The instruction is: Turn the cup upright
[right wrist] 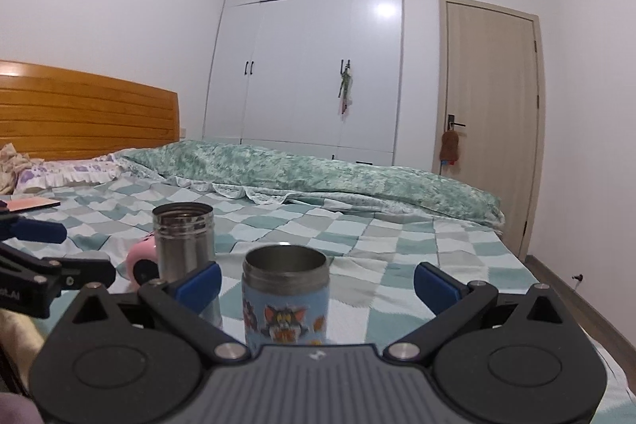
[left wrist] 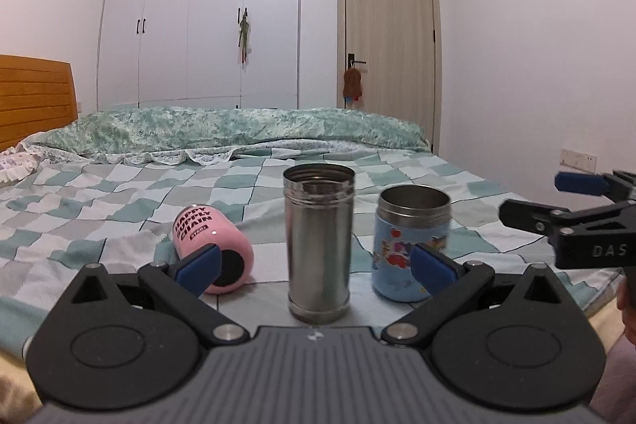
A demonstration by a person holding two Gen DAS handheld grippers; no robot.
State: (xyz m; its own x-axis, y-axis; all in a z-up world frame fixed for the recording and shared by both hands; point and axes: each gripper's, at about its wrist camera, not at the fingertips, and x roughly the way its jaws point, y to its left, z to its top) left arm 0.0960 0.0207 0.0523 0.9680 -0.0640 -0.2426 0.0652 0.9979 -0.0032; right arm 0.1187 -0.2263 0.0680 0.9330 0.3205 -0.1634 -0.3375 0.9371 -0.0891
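Checkered bedsheet (left wrist: 99, 193), green floral quilt (left wrist: 238, 130), wooden headboard (right wrist: 79, 114), white wardrobe (left wrist: 198, 6), closed door (right wrist: 491, 114), wall socket (left wrist: 578, 158)

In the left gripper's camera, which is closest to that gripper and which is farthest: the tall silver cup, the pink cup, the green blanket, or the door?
From the left gripper, nearest first:
1. Tall silver cup: upright, right in front, between the fingers.
2. Pink cup: lying on its side, to the left, reaching farther back.
3. Green blanket: bunched along the far side of the bed.
4. Door: on the back wall, to the right.
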